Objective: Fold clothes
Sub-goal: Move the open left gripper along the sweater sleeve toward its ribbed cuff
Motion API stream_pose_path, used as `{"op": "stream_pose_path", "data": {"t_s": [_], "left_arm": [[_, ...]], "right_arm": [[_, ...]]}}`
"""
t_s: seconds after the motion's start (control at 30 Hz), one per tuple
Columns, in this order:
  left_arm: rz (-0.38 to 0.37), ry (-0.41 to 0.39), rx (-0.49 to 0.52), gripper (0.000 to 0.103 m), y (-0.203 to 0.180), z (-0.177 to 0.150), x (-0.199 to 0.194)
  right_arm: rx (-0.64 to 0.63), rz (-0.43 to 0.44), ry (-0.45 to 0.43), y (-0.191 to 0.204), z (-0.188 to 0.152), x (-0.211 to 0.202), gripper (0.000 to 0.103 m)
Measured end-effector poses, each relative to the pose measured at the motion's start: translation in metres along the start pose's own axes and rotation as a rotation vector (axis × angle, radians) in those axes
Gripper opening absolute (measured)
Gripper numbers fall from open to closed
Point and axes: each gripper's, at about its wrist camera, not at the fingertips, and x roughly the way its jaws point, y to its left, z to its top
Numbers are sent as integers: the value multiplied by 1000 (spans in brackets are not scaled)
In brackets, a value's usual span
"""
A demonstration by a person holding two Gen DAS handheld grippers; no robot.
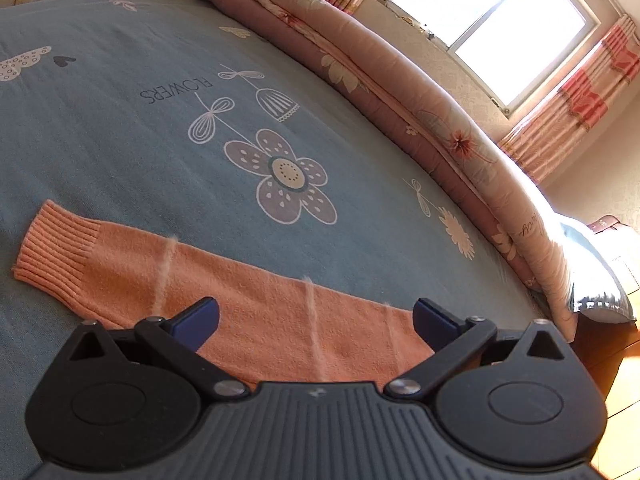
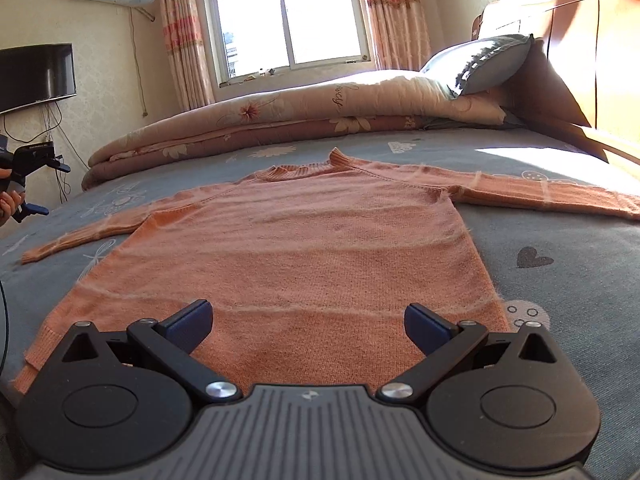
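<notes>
An orange knit sweater (image 2: 304, 248) lies flat on the grey-blue bed sheet (image 2: 560, 288), collar toward the window and both sleeves spread out. My right gripper (image 2: 308, 326) hovers open just above the sweater's hem, nothing between its blue fingers. In the left wrist view one orange sleeve (image 1: 224, 292) with a ribbed cuff (image 1: 56, 248) stretches across the sheet. My left gripper (image 1: 316, 322) is open above the middle of that sleeve. The left gripper (image 2: 28, 184) also shows at the far left of the right wrist view, held by a hand, well above the left sleeve.
A rolled floral quilt (image 2: 280, 120) runs along the far side of the bed, with a grey pillow (image 2: 480, 64) and wooden headboard (image 2: 592, 52) to the right. A window (image 2: 288, 16), curtains, a wall TV (image 2: 36, 76) and an air conditioner stand beyond. The flower-printed sheet (image 1: 160, 128) is bare past the sleeve.
</notes>
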Motion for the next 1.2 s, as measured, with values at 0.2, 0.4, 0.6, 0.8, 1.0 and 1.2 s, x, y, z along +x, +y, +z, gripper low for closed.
{"op": "stream_pose_path", "data": {"t_s": [0.2, 0.4, 0.6, 0.8, 1.0, 1.2], "left_arm": [[0, 41, -72, 102, 39, 7, 53], [4, -4, -112, 102, 72, 7, 53], [155, -69, -153, 102, 108, 22, 24], [155, -61, -113, 102, 81, 32, 22], [8, 52, 32, 102, 15, 13, 59], [64, 80, 85, 102, 10, 3, 81]], "right_arm": [[-45, 0, 7, 11, -3, 9, 103], [-81, -32, 37, 16, -8, 17, 103], [-44, -32, 65, 13, 5, 21, 103], [-17, 89, 99, 14, 25, 43, 103], [-78, 88, 167, 22, 2, 59, 103], [-133, 64, 175, 28, 0, 60, 103]]}}
